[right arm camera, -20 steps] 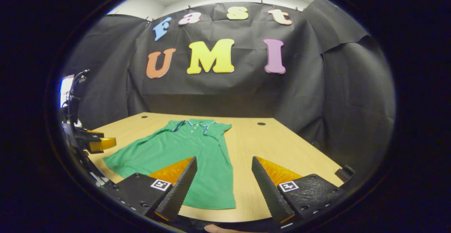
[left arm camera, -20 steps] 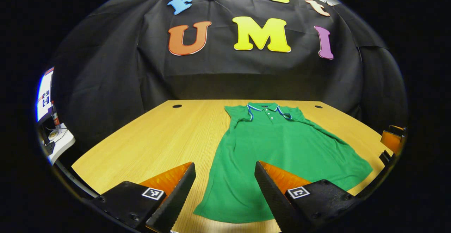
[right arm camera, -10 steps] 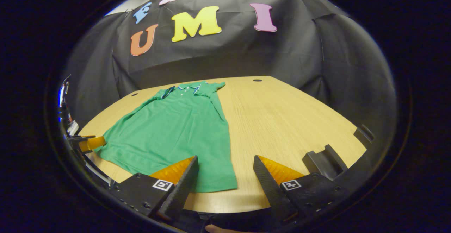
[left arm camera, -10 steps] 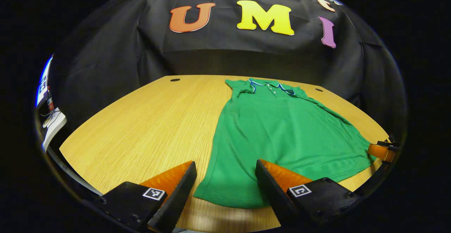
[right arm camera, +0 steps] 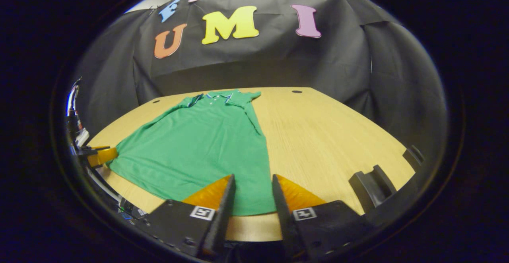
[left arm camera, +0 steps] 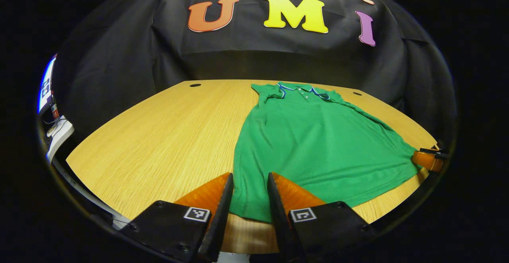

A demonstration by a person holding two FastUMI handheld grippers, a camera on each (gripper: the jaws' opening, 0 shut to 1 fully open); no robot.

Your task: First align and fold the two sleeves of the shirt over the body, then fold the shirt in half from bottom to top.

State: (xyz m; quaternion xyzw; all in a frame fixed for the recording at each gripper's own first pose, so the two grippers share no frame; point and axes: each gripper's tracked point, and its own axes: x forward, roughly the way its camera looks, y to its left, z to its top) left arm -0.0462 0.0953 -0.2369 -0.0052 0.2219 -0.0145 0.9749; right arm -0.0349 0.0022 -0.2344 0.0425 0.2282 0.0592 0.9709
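Note:
A green polo shirt (left arm camera: pixel 314 136) lies flat on the wooden table (left arm camera: pixel 159 136), collar at the far end and bottom hem toward me. My left gripper (left arm camera: pixel 249 175) sits low at the near edge. Its fingers are narrowed on either side of the hem's left corner, with a gap still between them. In the right gripper view the shirt (right arm camera: pixel 206 140) spreads to the left. My right gripper (right arm camera: pixel 253 176) straddles the hem's right corner the same way, fingers narrowed but apart. A short sleeve (left arm camera: pixel 264 91) lies close against the body beside the collar.
A black holder (right arm camera: pixel 372 181) stands at the table's near right edge. Small round holes (left arm camera: pixel 195 85) (right arm camera: pixel 296 91) mark the table's (right arm camera: pixel 326 136) far corners. White equipment (left arm camera: pixel 59 132) sits off the table to the left. Bare wood flanks the shirt on both sides.
Both grippers dropped and moved in to the hem corners. Their fingers closed from wide apart to a narrow gap around the cloth.

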